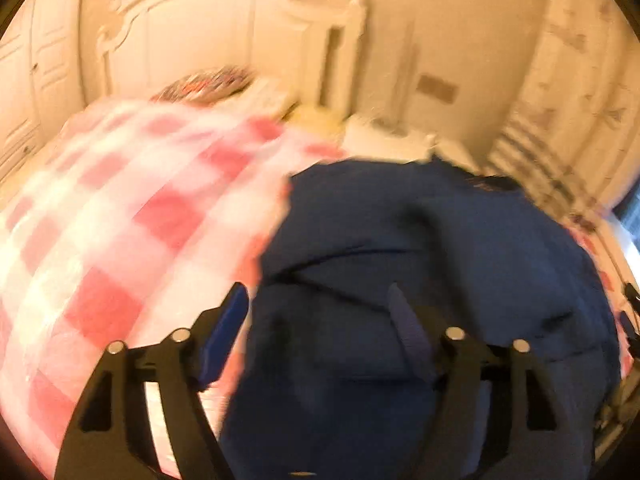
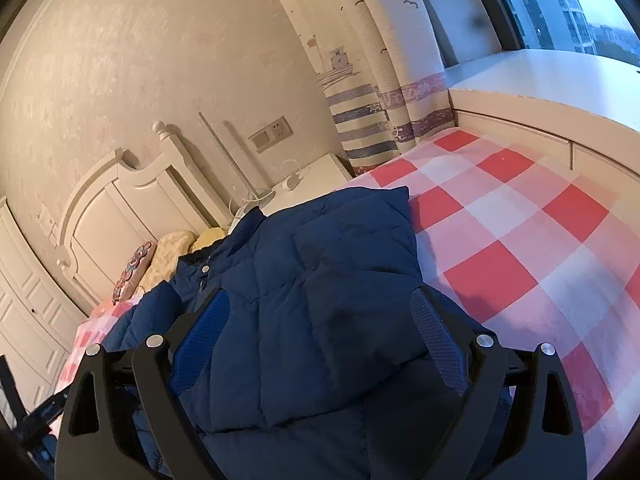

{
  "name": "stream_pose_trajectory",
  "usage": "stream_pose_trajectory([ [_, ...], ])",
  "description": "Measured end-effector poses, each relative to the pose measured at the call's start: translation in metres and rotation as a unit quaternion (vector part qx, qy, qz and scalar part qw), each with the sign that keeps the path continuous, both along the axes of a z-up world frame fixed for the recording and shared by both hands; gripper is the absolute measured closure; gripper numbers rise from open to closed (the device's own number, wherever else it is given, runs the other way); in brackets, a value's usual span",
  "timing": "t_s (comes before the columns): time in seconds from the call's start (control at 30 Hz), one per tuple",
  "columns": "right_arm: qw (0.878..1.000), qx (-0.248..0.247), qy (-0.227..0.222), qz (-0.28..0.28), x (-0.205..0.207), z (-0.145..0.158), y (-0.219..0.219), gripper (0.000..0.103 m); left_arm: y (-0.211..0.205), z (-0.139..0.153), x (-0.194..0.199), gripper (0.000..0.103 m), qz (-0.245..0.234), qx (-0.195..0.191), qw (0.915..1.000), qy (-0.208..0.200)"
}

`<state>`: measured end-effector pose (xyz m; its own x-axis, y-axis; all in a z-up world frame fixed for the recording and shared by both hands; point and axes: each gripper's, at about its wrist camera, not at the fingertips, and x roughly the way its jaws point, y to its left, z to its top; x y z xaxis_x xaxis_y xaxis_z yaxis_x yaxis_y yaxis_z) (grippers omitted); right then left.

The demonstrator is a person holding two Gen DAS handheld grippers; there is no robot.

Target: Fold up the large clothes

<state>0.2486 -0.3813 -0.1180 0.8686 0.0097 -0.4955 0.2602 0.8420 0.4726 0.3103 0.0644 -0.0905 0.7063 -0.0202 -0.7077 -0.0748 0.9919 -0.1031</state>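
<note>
Presently the navy quilted jacket (image 2: 320,280) lies directly ahead of and beneath both grippers, its long axis running from the foot of the bed (image 2: 540,240) toward the headboard edge. The right gripper (image 2: 320,344) is apart and empty above the folded body; the left gripper (image 1: 316,316) likewise (blurred view). Fabric looks puffy, partly folded, collar toward the pillows (image 2: 172,252).

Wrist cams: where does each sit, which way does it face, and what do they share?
Left wrist: on the left gripper, facing down over the navy jacket toward the headboard; blurred; jaws apart.
Right wrist: on the right gripper, facing over the jacket toward the curtain and window; jaws apart, the left gripper's tip at the lower left edge.
Shared: jacket, checked bedspread, headboard, curtain.
</note>
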Motion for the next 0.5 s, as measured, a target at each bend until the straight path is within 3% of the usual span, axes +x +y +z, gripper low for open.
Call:
stream_pose_trajectory([
  [0.2, 1.0, -0.024, 0.008, 0.008, 0.005, 0.0, 0.007, 0.015, 0.001, -0.037, 0.021, 0.03, 0.011, 0.022, 0.9983, 0.053],
  [0.3, 0.999, -0.037, 0.013, 0.015, 0.008, 0.001, 0.013, 0.015, 0.01, -0.039, 0.024, 0.022, 0.028, 0.017, 0.9982, 0.05],
  [0.4, 0.997, -0.073, 0.023, 0.026, 0.012, 0.004, 0.026, 0.015, 0.018, -0.044, 0.022, 0.02, 0.03, 0.004, 0.9982, 0.051],
  [0.5, 0.982, -0.162, 0.023, 0.096, 0.017, 0.016, 0.07, 0.015, 0.02, -0.044, 0.02, 0.018, 0.033, 0.004, 0.9981, 0.051],
])
